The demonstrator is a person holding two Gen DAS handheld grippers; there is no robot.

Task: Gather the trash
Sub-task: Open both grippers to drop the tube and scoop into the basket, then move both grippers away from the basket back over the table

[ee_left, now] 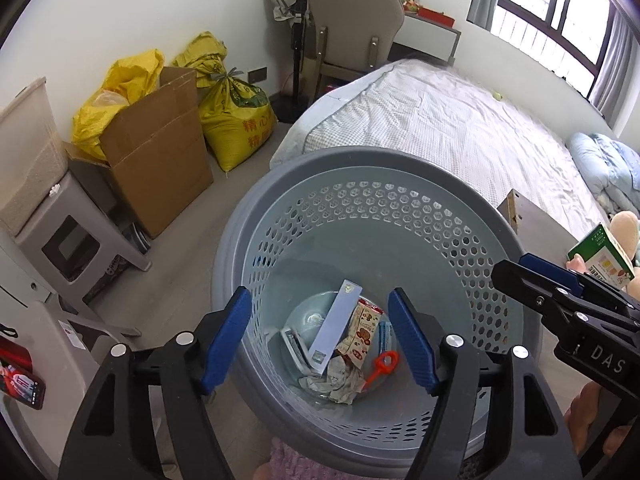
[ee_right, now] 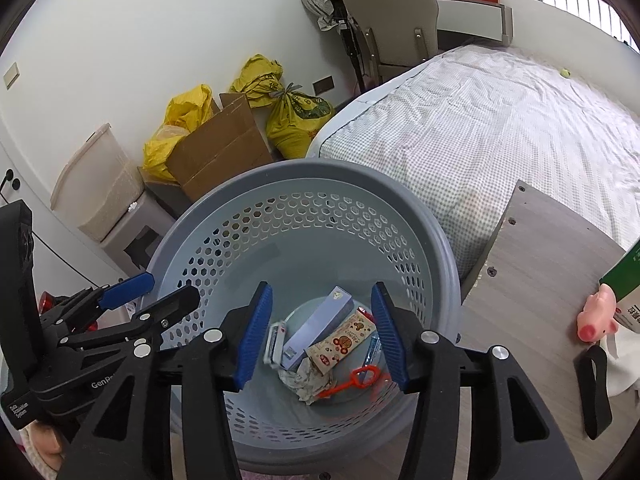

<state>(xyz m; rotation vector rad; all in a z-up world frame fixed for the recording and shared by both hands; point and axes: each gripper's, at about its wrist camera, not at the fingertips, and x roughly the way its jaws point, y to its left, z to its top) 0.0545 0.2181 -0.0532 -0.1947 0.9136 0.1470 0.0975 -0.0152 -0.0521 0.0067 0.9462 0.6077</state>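
Observation:
A grey perforated basket [ee_left: 400, 204] [ee_right: 280, 220] stands on the floor below both grippers. At its bottom lie a pale blue box [ee_left: 336, 324] [ee_right: 316, 328], a snack wrapper [ee_left: 362, 336] [ee_right: 340, 346], crumpled paper [ee_left: 338, 380] [ee_right: 304, 378], a red plastic scoop [ee_left: 382, 366] [ee_right: 352, 384] and a small white packet [ee_right: 276, 340]. My left gripper [ee_left: 320, 336] is open and empty above the basket; it shows at the left of the right wrist view [ee_right: 154, 292]. My right gripper [ee_right: 320, 332] is open and empty above the basket; it shows at the right of the left wrist view [ee_left: 516, 268].
A bed [ee_left: 460, 128] [ee_right: 500, 120] lies to the right. A wooden side table [ee_right: 540, 272] holds a pink pig toy [ee_right: 596, 318] and a green-white carton [ee_left: 600, 254] [ee_right: 628, 292]. A cardboard box [ee_left: 160, 160], yellow sacks [ee_left: 236, 120], stools [ee_left: 72, 236] and a chair [ee_left: 356, 36] line the wall.

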